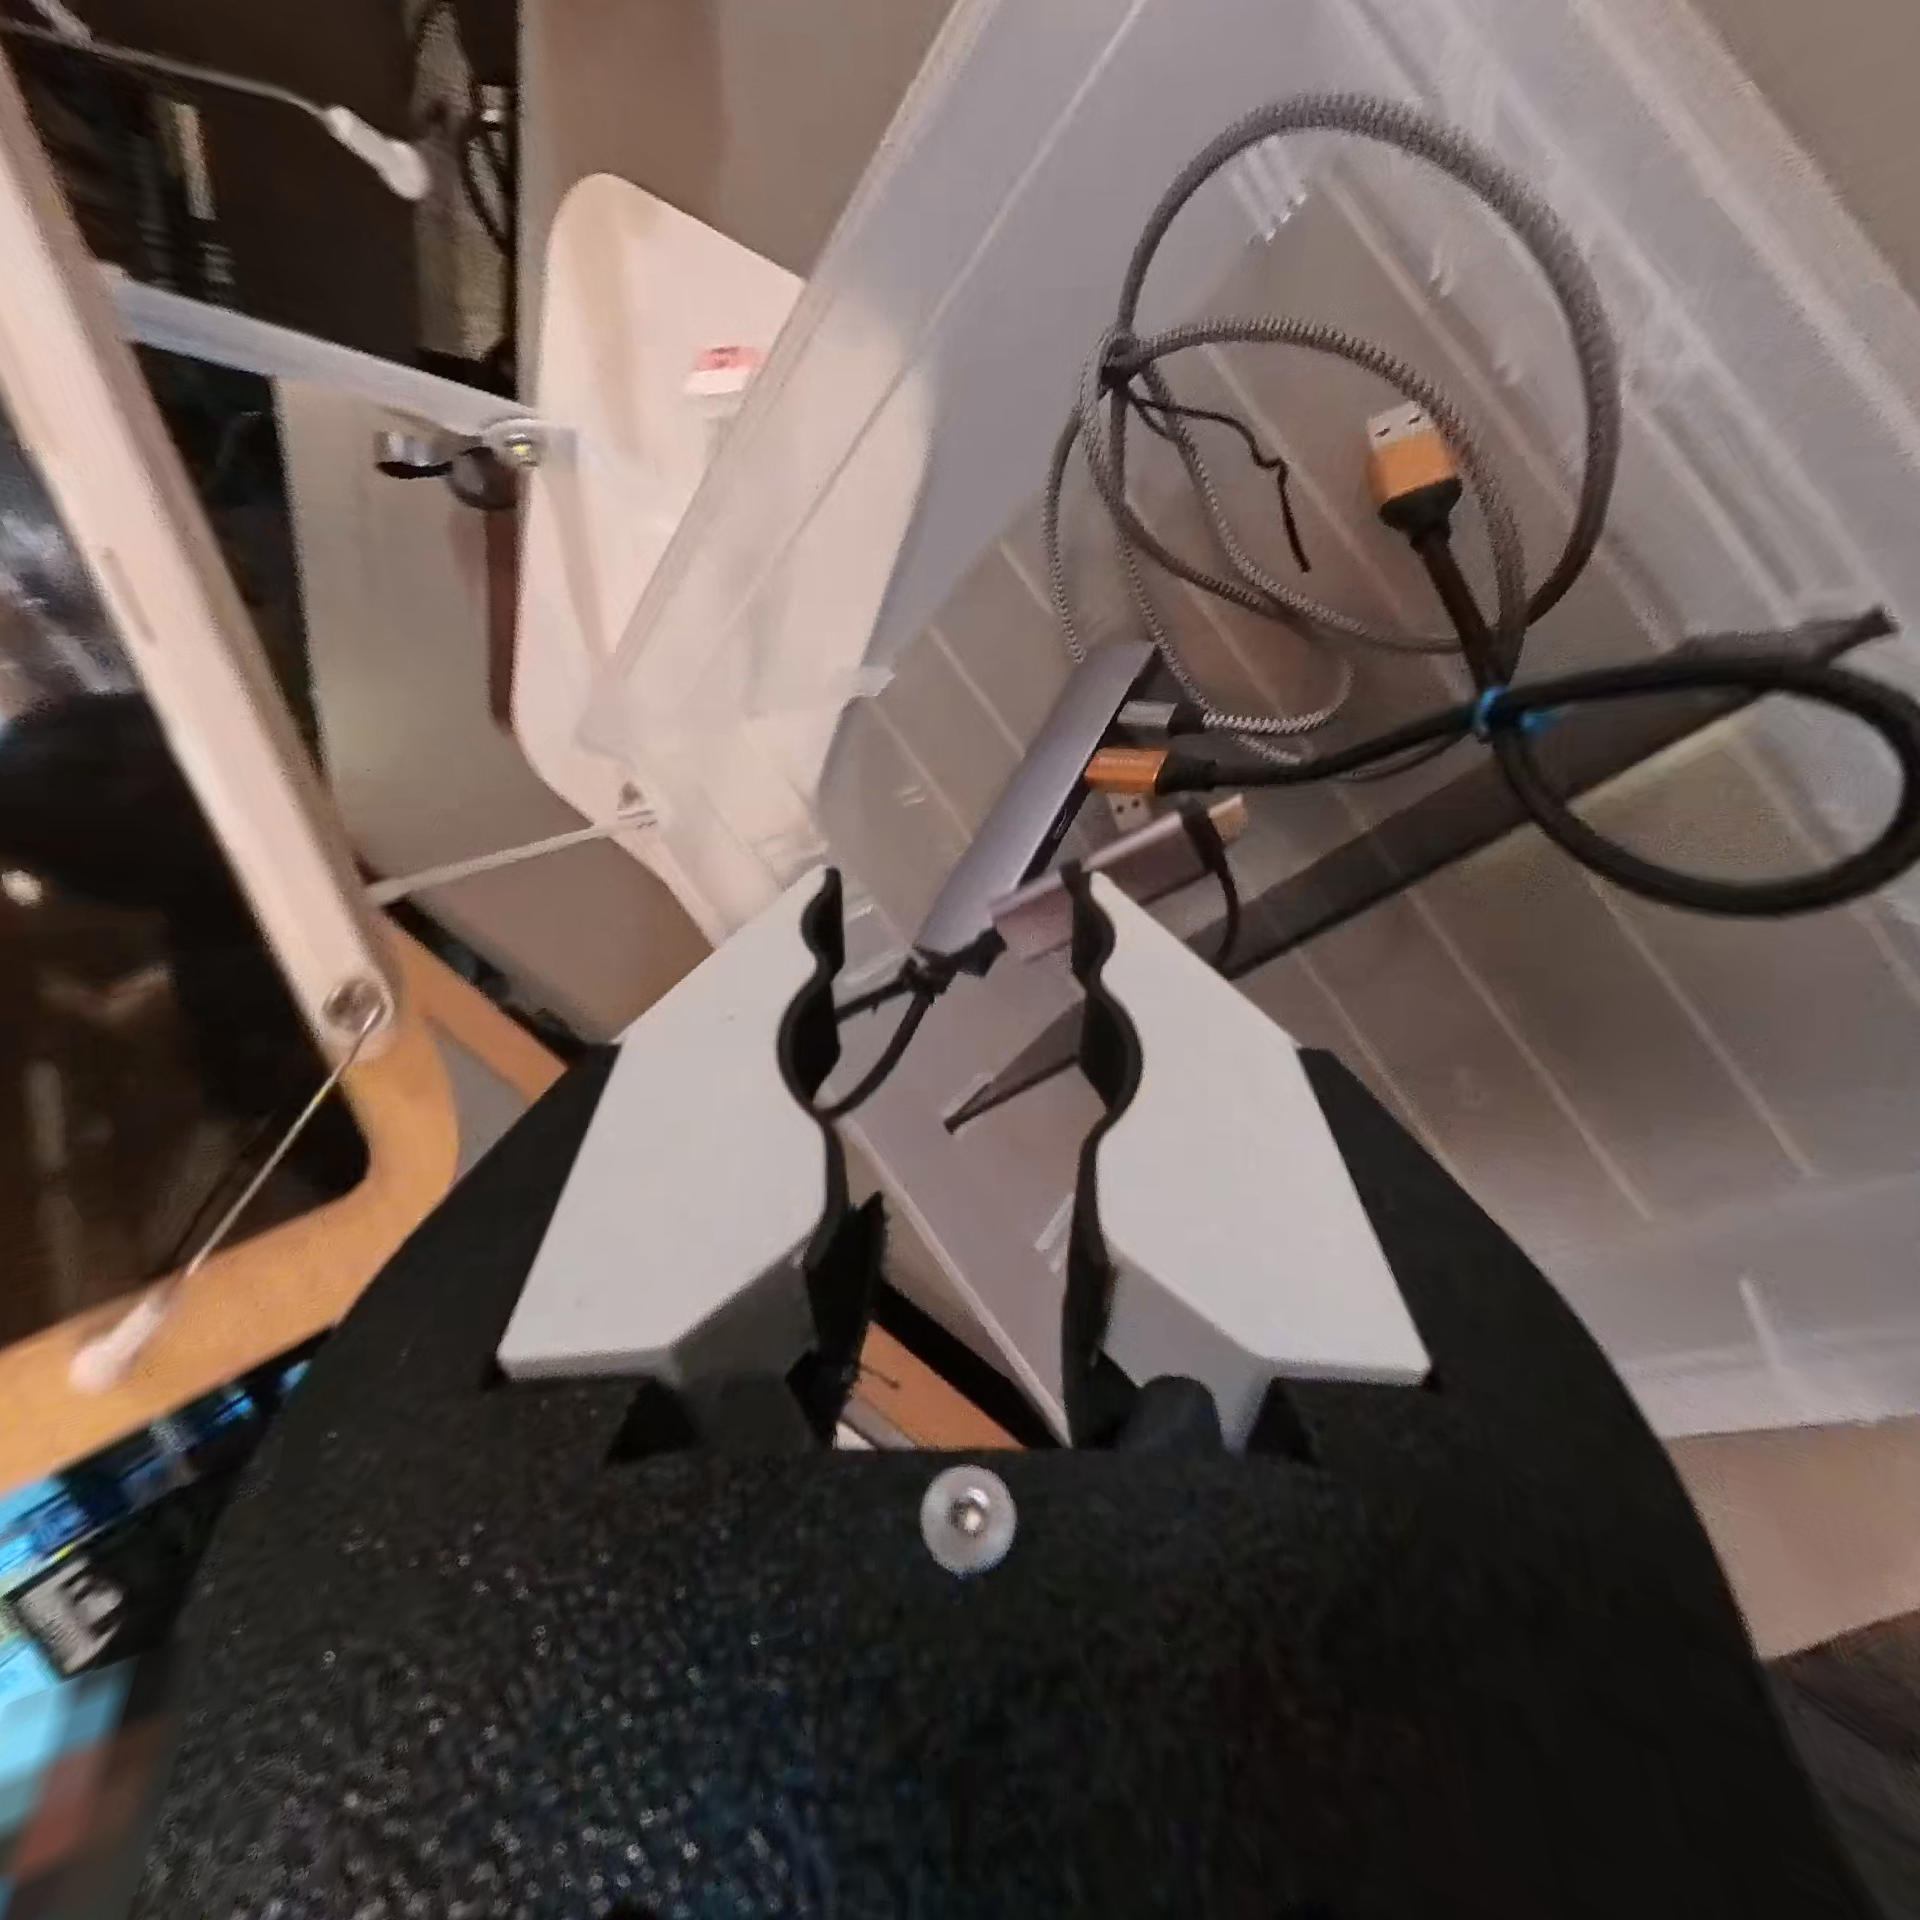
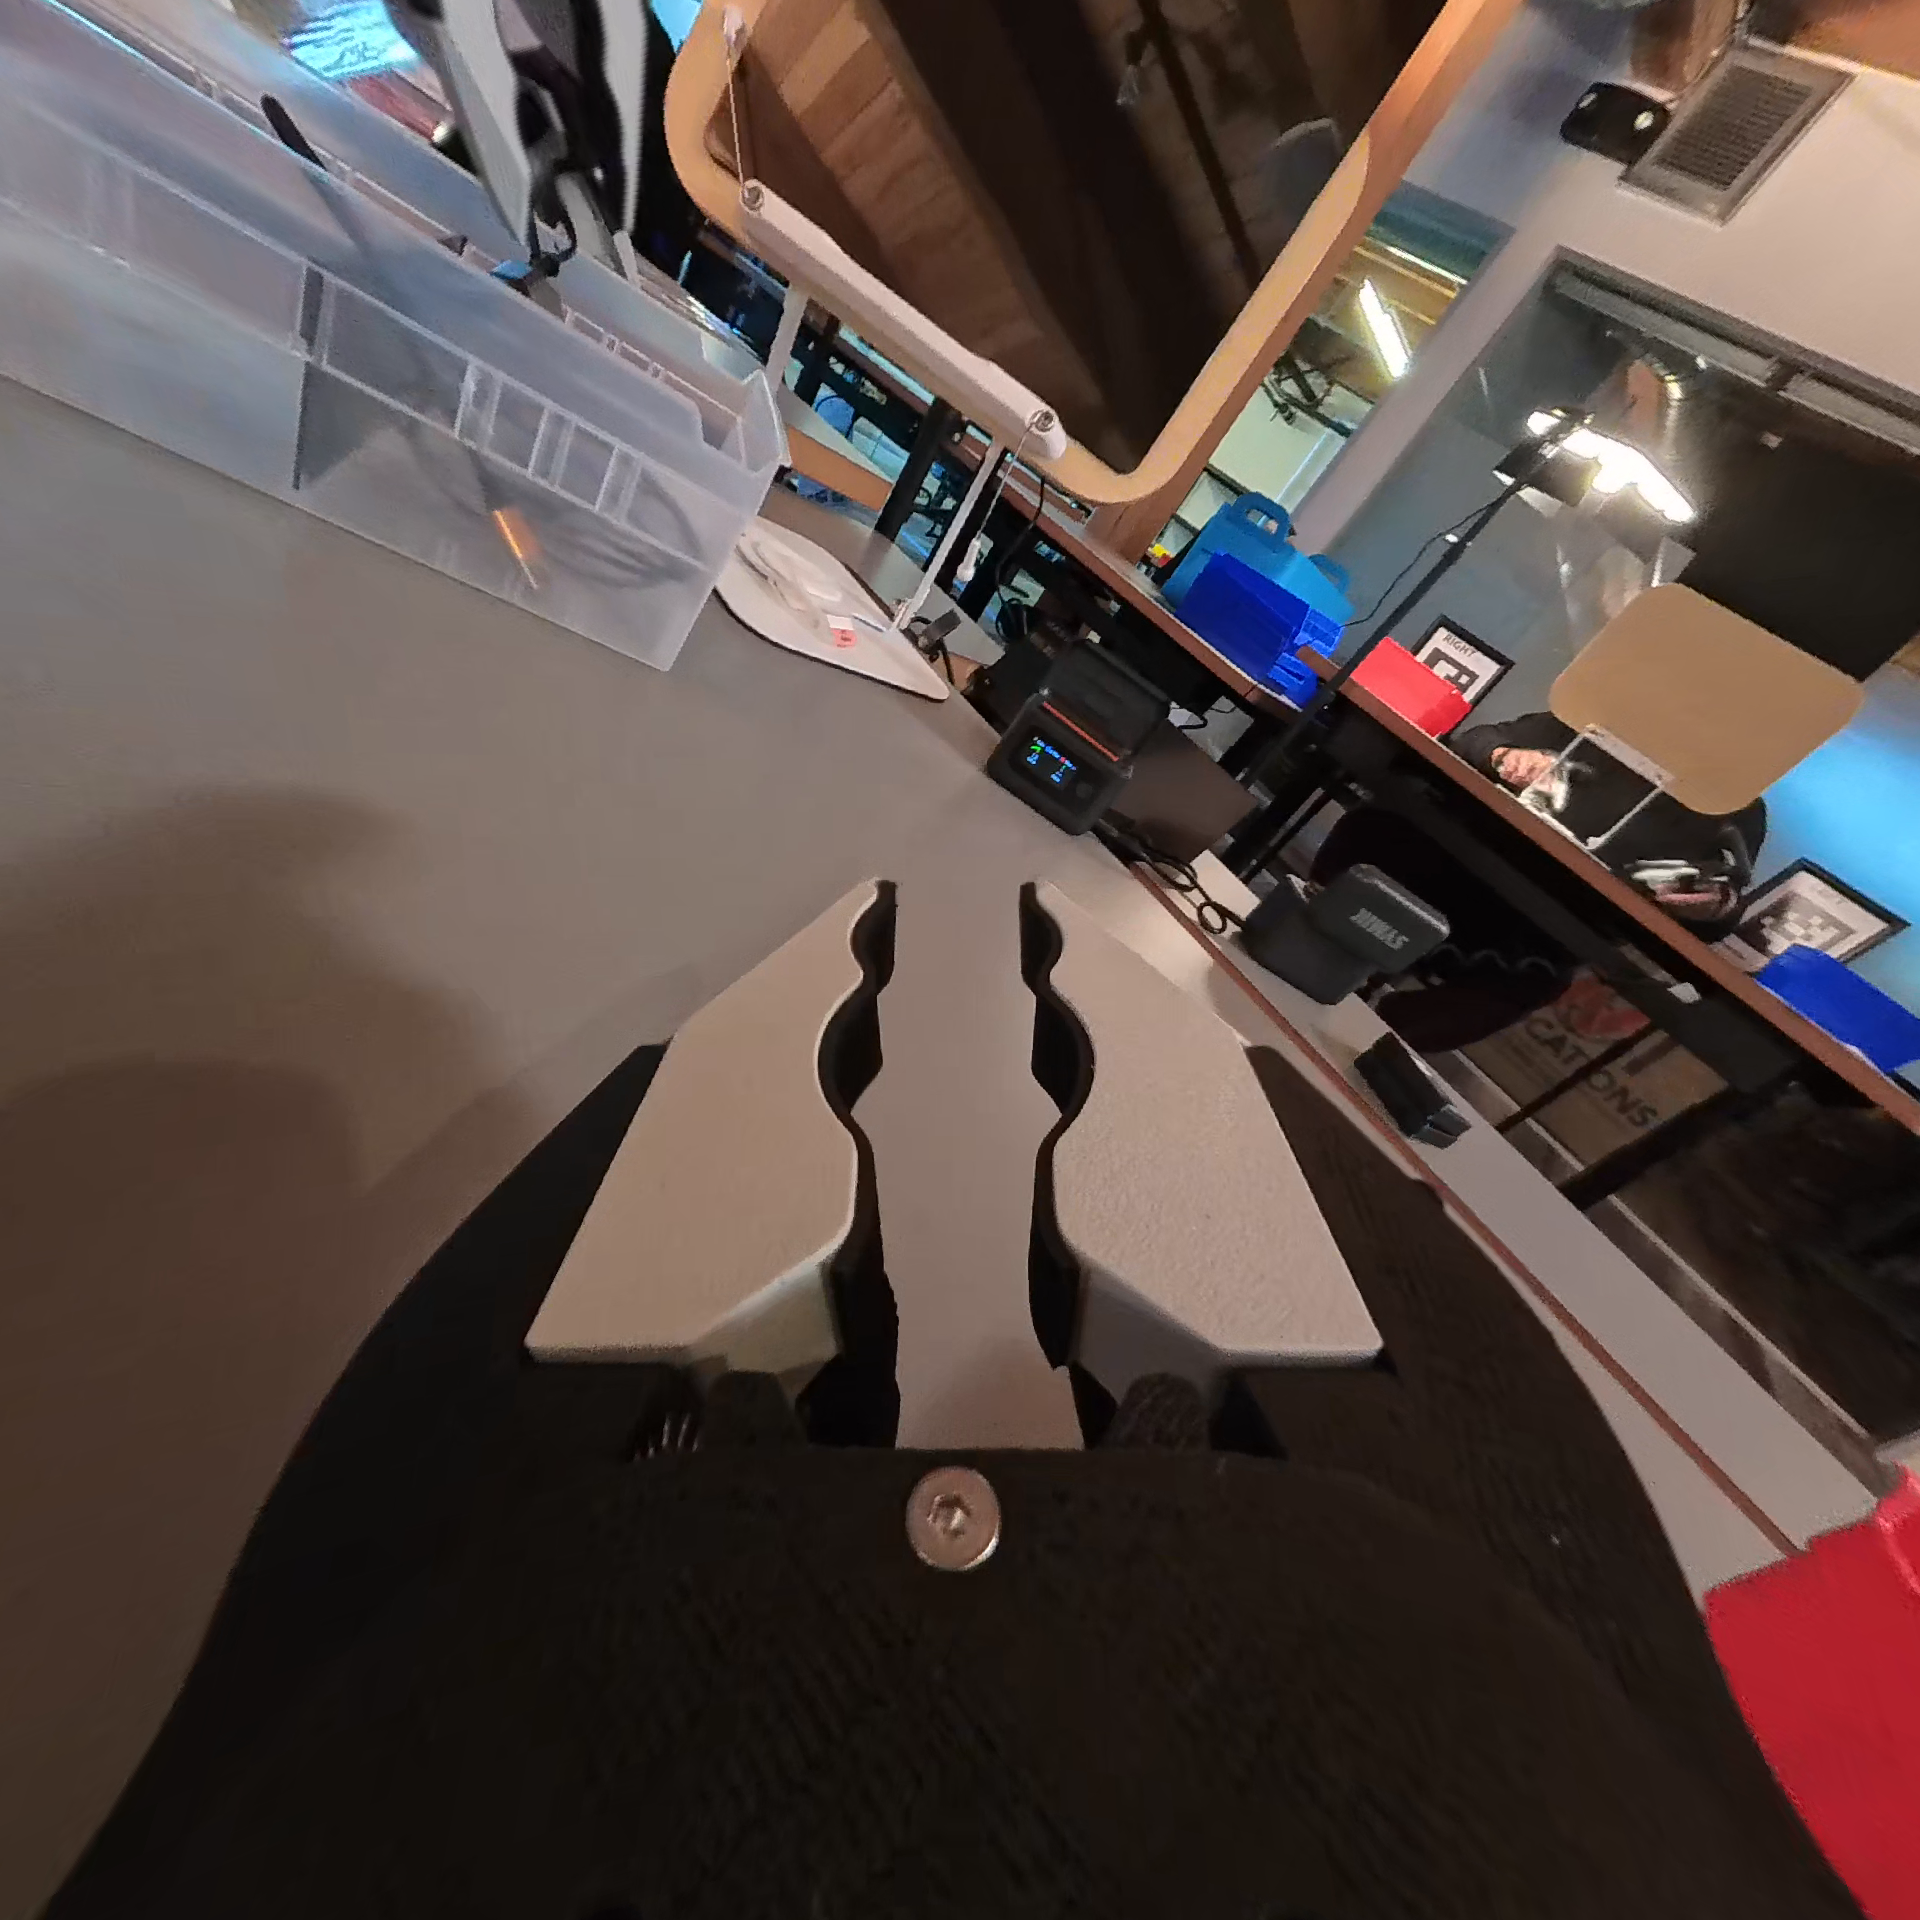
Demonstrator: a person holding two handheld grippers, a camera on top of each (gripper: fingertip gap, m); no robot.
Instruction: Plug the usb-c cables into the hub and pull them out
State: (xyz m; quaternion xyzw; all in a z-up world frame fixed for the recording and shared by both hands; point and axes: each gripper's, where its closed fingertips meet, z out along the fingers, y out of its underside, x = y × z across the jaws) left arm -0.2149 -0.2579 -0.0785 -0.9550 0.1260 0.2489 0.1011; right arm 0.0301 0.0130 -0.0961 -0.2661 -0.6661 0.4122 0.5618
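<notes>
In the left wrist view a slim grey hub (image 1: 1049,790) lies in a clear plastic bin (image 1: 1558,1039). A grey braided cable (image 1: 1340,343) and a black cable with an orange collar (image 1: 1127,771) are plugged into its side. The black cable's other orange plug (image 1: 1403,468) lies loose. A second grey connector (image 1: 1122,857) lies beside the hub. My left gripper (image 1: 956,904) is open, its tips on either side of the hub's near end and its thin black tail cable (image 1: 883,1013). My right gripper (image 2: 956,899) is open and empty, low over the grey table (image 2: 416,779).
The clear bin (image 2: 468,457) stands at the upper left in the right wrist view, with a white mat (image 2: 821,613) behind it. A black power unit (image 2: 1070,748) sits past the table's far edge. A red object (image 2: 1849,1714) is at the lower right.
</notes>
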